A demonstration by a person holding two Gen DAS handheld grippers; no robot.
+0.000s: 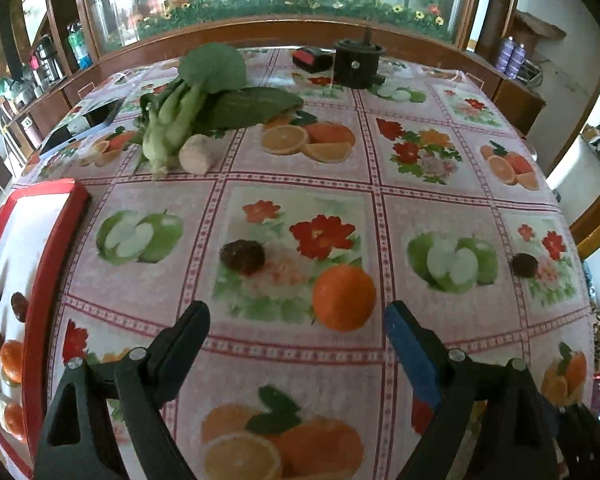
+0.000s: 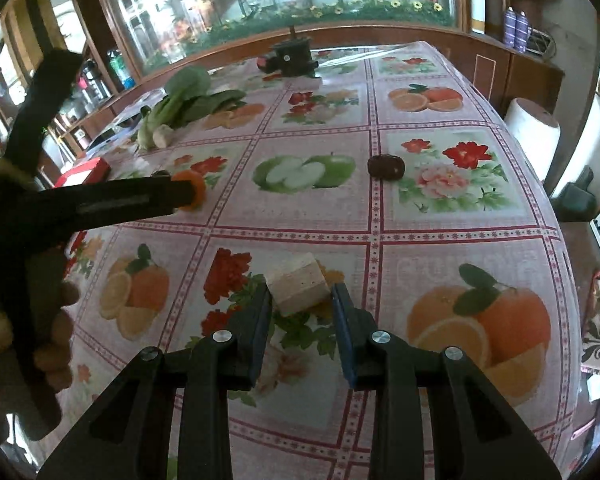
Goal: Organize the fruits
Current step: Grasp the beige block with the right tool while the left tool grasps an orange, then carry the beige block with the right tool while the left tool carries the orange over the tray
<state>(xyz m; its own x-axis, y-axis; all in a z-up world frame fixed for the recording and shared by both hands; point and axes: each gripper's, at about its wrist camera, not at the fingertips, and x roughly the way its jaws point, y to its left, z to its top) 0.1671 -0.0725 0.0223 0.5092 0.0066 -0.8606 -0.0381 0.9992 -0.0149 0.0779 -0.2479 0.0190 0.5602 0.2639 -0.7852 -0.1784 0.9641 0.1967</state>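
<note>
In the left wrist view my left gripper [image 1: 296, 320] is open and empty above the tablecloth. A real orange [image 1: 343, 297] lies just ahead between its fingers. A dark round fruit [image 1: 242, 256] lies beyond it, another dark fruit [image 1: 524, 265] at the far right. A red-rimmed white tray [image 1: 48, 248] at the left holds oranges and dark fruits. In the right wrist view my right gripper [image 2: 302, 296] is shut on a pale beige block [image 2: 298, 286]. A dark fruit [image 2: 386, 166] lies ahead. The left gripper's fingers [image 2: 140, 200] show at the left, by the orange [image 2: 194, 190].
Bok choy [image 1: 188, 112] and a pale ginger root [image 1: 198, 154] lie at the back left, with a black pot [image 1: 358, 64] and a red-black device [image 1: 314, 59] at the far edge. A wooden cabinet with glass stands behind. A white roll [image 2: 532, 124] stands off the table's right.
</note>
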